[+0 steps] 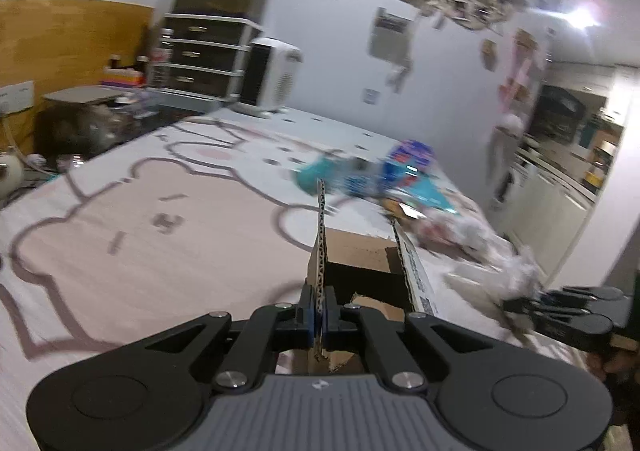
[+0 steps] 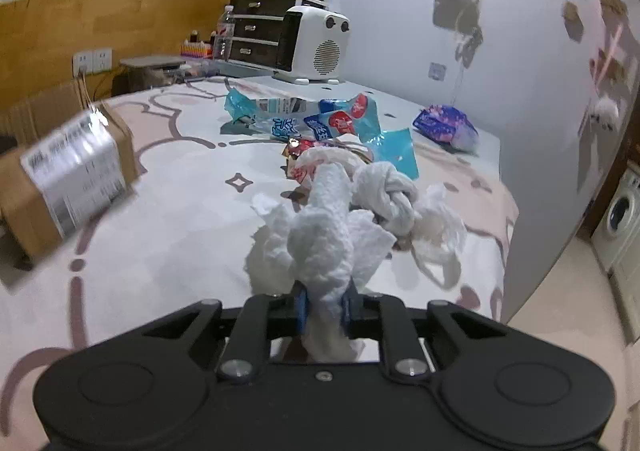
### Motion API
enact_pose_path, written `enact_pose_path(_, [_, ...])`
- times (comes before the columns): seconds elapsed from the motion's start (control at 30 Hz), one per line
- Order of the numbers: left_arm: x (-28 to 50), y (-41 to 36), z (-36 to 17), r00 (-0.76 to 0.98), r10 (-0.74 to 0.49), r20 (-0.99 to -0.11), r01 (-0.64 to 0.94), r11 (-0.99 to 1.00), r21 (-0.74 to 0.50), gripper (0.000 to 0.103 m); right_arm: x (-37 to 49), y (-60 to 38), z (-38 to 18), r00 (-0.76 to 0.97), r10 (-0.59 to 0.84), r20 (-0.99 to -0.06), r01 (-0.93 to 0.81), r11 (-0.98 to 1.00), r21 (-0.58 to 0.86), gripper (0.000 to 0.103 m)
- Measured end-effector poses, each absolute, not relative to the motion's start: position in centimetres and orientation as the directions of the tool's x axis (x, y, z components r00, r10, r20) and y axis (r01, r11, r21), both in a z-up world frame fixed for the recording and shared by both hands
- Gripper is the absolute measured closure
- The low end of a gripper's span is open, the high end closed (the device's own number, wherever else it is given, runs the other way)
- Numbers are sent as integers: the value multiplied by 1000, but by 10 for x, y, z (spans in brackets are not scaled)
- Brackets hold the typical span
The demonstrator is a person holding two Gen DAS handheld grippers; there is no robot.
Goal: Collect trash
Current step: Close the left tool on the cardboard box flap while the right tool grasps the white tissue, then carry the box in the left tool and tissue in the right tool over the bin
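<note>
My left gripper (image 1: 319, 309) is shut on the upright flap (image 1: 321, 235) of an open cardboard box (image 1: 360, 251), which sits on the cartoon-print table cover. The same box (image 2: 76, 171), blurred and bearing a white label, shows at the left of the right wrist view. My right gripper (image 2: 325, 309) is shut on a crumpled white tissue (image 2: 324, 235). Beyond it lie more white tissues (image 2: 390, 191), blue snack wrappers (image 2: 340, 119) and a purple packet (image 2: 446, 125). In the left wrist view the wrappers (image 1: 384, 175) lie past the box, and the right gripper (image 1: 516, 305) touches tissues (image 1: 516, 275) at the right.
A white heater (image 2: 316, 47) and a dark drawer unit (image 2: 260, 27) stand at the table's far end, with a water bottle (image 2: 225, 35) beside them. The table edge (image 2: 502, 235) drops off on the right toward a washing machine (image 2: 620, 211).
</note>
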State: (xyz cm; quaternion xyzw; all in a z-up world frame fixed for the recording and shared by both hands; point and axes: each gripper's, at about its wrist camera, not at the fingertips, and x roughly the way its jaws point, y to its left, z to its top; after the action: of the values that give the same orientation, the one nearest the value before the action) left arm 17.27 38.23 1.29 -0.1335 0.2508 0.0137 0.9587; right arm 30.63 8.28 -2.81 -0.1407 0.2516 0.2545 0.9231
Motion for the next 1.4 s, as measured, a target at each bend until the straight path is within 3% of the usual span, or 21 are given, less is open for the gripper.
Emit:
enact_pose_path(0.2, [156,337,10,866,-96,-490,-12,977,-212,101,274,62,-22,725,427,-540,-542,838,-66,89])
enact_pose_path(0.4, [153,317,1,866,-38,-499,-51,985,-163,98,250,47,-18,705,463,-537,-538,842,20,89])
enact_pose_path(0.63, [156,323,-13,873,-30,-488,-107,962,-252,95,234,40,-16,681,498,-537,-535,839,100,89])
enact_pose_path(0.73, [156,324,-14,873,-40,-486,-106,957,-270,98,227,35,-14,673,523,-523,-542,830,132,89])
enact_pose_path(1.4, [118,279,13,909,55,-413,-154,965,-211,101,189,1,-3,720,494,-487,-495,858,138,91])
